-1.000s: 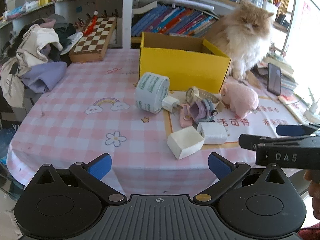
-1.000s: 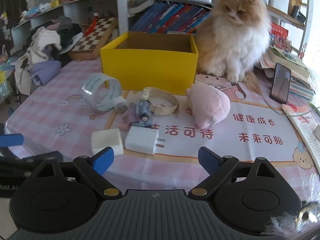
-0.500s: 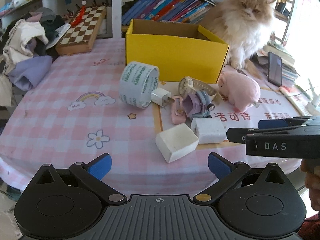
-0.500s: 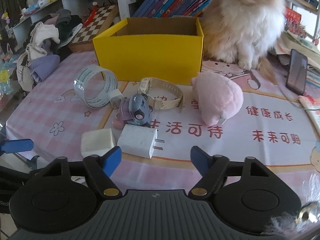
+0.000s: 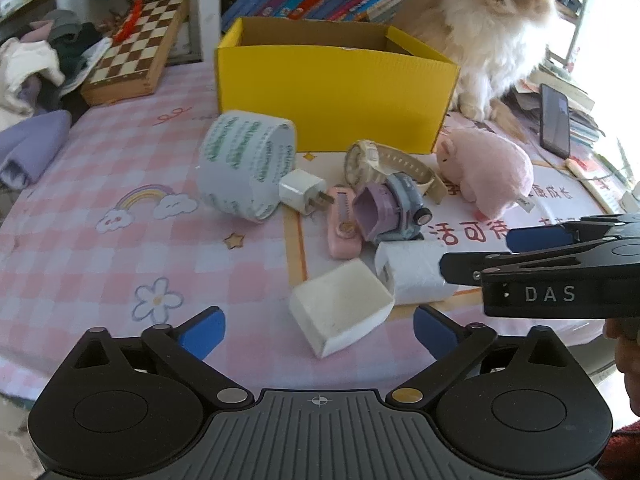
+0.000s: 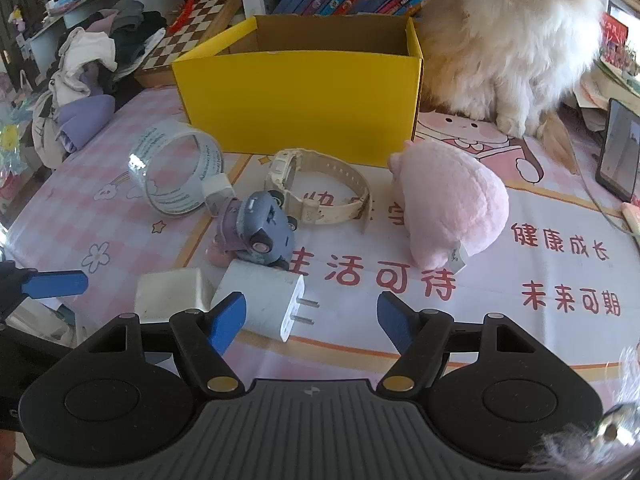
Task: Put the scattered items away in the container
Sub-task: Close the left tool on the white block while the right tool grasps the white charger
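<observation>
An open yellow box (image 5: 336, 96) (image 6: 300, 96) stands at the back of the pink checked table. In front of it lie a tape roll (image 5: 244, 164) (image 6: 176, 172), a small white plug (image 5: 300, 192), a cream watch (image 5: 384, 168) (image 6: 320, 188), a pink plush pig (image 5: 488, 172) (image 6: 452, 204), a purple-grey toy car (image 5: 392, 212) (image 6: 260, 232) and a pink clip (image 5: 344, 228). Nearest are a white block (image 5: 340, 312) (image 6: 172, 292) and a large white charger (image 5: 412, 276) (image 6: 264, 300). My left gripper (image 5: 318, 332) is open, the block just ahead between its fingers, untouched. My right gripper (image 6: 312, 320) (image 5: 480, 254) is open and empty beside the charger.
A fluffy orange-and-white cat (image 5: 492, 20) (image 6: 512, 40) sits right behind the box's right end. A phone (image 5: 554, 120) (image 6: 618, 152) leans at the far right. A chessboard (image 5: 136, 56) and a heap of clothes (image 5: 32, 80) fill the back left. The table's near edge is just below the grippers.
Both grippers have come forward and lower toward the white block and charger, so the items look larger. The right gripper's jaws have narrowed. No item has moved.
</observation>
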Motion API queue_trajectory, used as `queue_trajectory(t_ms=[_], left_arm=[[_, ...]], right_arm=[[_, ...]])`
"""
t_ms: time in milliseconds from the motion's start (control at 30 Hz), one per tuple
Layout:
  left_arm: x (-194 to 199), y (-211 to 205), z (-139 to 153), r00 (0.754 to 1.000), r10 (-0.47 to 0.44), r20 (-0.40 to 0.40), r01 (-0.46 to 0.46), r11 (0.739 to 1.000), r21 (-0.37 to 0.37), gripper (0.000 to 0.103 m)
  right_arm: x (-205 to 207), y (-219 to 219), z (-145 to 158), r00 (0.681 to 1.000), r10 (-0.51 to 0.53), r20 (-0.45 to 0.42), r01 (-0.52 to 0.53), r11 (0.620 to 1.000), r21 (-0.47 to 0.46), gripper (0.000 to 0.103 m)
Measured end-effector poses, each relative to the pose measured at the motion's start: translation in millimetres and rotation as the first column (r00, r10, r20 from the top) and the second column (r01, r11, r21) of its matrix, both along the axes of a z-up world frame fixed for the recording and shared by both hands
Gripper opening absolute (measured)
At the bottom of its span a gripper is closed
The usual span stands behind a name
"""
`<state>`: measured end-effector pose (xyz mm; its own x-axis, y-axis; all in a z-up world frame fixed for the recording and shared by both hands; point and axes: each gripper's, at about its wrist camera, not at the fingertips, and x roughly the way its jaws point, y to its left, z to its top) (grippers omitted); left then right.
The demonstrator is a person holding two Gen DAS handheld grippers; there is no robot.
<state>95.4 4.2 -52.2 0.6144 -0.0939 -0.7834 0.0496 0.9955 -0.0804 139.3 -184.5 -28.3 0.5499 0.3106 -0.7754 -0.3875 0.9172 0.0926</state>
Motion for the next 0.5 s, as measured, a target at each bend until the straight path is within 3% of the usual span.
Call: queue_trajectory(t_ms=[233,433,500], left_arm=[[17,-8,-15,0.998,-0.046,-0.037,0.046,0.999,-0.004,0.091],[22,-1,-17,0.998,-0.039,-0.046,0.038,0.999,-0.021,0.074],[20,1,-16,0.998,-0.052,-0.044,0.05,0.998,-0.034,0.062]], right_arm=[[12,1,-6,0.999,0.019,-0.026,-0.019,1.0,0.0,0.071],[20,8,-6,0.998,0.052,-0.039,-0.052,0.999,0.002,0.071],[21,13,-7,0.996,0.071,-0.046,-0.071,0.997,0.002,0.072]])
